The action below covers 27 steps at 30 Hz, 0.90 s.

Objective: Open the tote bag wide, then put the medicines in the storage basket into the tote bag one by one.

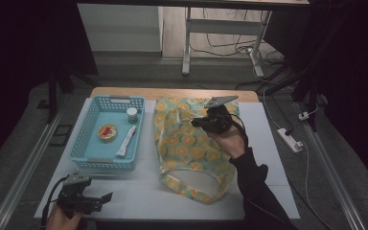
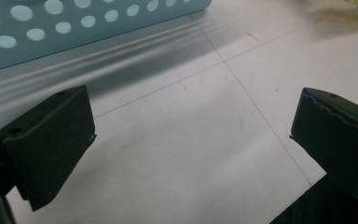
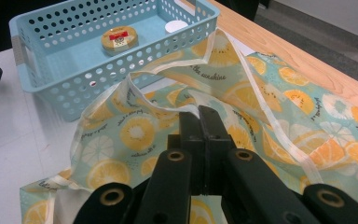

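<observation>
Over the bag (image 1: 187, 143), lying on the counter (image 1: 139, 196) beside the basket (image 1: 88, 143), the right hand-held gripper (image 3: 199, 114) is pinching the bag's rim, jaws fully closed. Left hand-held gripper (image 1: 106, 197) is idling wide open, empty. Next, probably: lifting the rim to open the mouth.

1. A light blue perforated basket (image 1: 90, 143) sits on the left part of the white table (image 1: 143, 196).
2. Inside it lies a round tin with a yellow and red lid (image 1: 108, 132).
3. A small white-capped jar (image 1: 132, 115) stands near the basket's far right corner.
4. A narrow white packet (image 1: 126, 142), perhaps a sachet, lies along the right wall.
5. On the floor to the right rests a white power strip (image 1: 290, 139).
6. Beyond the table stands a white desk leg (image 1: 187, 43), with cables (image 1: 230, 48) lying beside it.
</observation>
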Motion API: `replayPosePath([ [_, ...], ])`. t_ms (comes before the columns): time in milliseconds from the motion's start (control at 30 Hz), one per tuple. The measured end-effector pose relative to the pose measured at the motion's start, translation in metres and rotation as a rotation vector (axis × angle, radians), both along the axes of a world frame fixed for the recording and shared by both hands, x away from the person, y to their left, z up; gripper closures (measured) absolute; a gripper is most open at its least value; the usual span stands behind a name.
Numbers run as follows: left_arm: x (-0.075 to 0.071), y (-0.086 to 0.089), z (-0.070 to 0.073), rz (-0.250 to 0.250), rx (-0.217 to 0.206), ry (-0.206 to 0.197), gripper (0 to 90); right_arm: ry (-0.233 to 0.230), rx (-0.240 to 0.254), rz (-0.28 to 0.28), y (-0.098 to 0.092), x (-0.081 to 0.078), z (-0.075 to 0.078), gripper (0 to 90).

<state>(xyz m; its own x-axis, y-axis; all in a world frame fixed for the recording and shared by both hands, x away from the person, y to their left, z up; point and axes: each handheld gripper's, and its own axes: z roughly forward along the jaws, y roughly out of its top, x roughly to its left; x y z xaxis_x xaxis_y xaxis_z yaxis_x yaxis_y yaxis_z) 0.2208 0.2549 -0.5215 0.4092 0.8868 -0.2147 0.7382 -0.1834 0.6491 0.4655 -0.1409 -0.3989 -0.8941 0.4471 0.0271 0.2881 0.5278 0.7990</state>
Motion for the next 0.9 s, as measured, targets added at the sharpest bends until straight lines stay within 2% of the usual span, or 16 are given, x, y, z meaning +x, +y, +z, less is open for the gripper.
replayPosePath([
  [167, 0.0000, 0.0008, 0.0001, 0.003, -0.005, -0.001, 0.0, -0.009, -0.003, 0.000, -0.0010, -0.0010, -0.0010, 90.0],
  [367, -0.0009, 0.0037, 0.0006, 0.005, -0.033, -0.009, 0.0, -0.009, 0.002, -0.003, -0.0023, -0.0021, -0.0026, 90.0],
  [767, -0.0001, 0.0055, 0.0031, -0.006, -0.042, -0.002, 0.0, -0.007, 0.003, 0.013, -0.0011, -0.0046, -0.0031, 90.0],
  [900, 0.0001, 0.0072, 0.0039, -0.006, -0.058, -0.011, 0.0, -0.007, 0.000, 0.013, -0.0008, -0.0044, -0.0039, 90.0],
])
